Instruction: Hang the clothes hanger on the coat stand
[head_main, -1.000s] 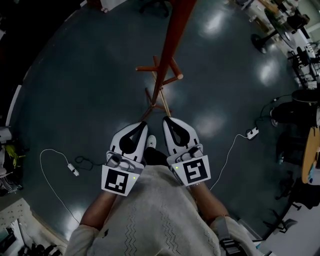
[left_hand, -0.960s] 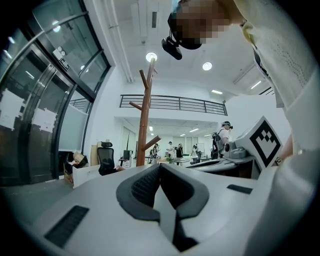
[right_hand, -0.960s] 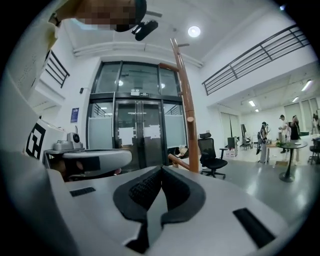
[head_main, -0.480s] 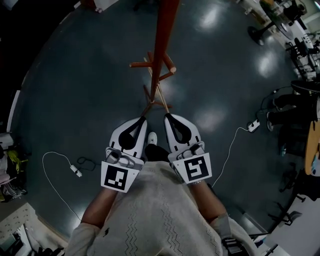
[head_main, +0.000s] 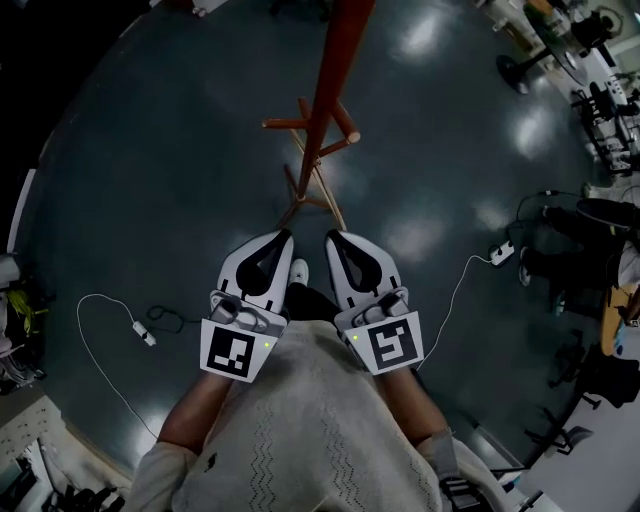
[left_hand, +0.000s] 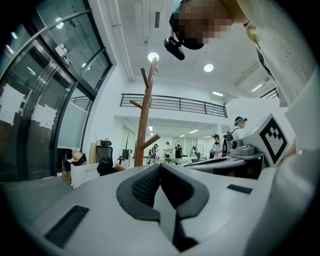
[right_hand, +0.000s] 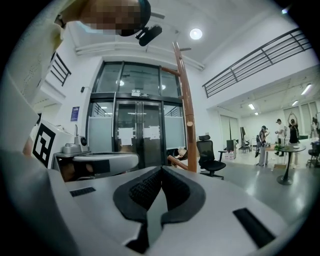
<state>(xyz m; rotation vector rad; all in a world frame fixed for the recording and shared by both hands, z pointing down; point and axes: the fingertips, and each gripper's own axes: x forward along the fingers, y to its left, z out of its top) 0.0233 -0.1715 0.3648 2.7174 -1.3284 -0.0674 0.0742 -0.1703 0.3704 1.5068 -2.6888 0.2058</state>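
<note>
- One clothes hanger (head_main: 330, 210), as I read the thin pale wooden frame low against the coat stand (head_main: 325, 95), sits just beyond the gripper tips. The head view is too dark to be sure, and neither gripper view shows it.
- Both tongs are clenched on nothing: the left gripper (head_main: 284, 238) and the right gripper (head_main: 332, 238) each have their dark pads pressed together, with only the room beyond them.
- Almost nothing has changed over the last second. The grippers stay side by side before the person's chest, aimed at the stand's foot and apart from it. Only the stand slides a little across the head view, which looks like head sway.
- With no hanger in either grip and the frame resting on the stand, I judge the hanging done, or at least not under way.
- Farther out, a white cable (head_main: 100, 340) loops over the dark floor (head_main: 150, 150) on the left, a power strip (head_main: 503, 249) lies to the right, and office chairs stand at the room's edge.
</note>
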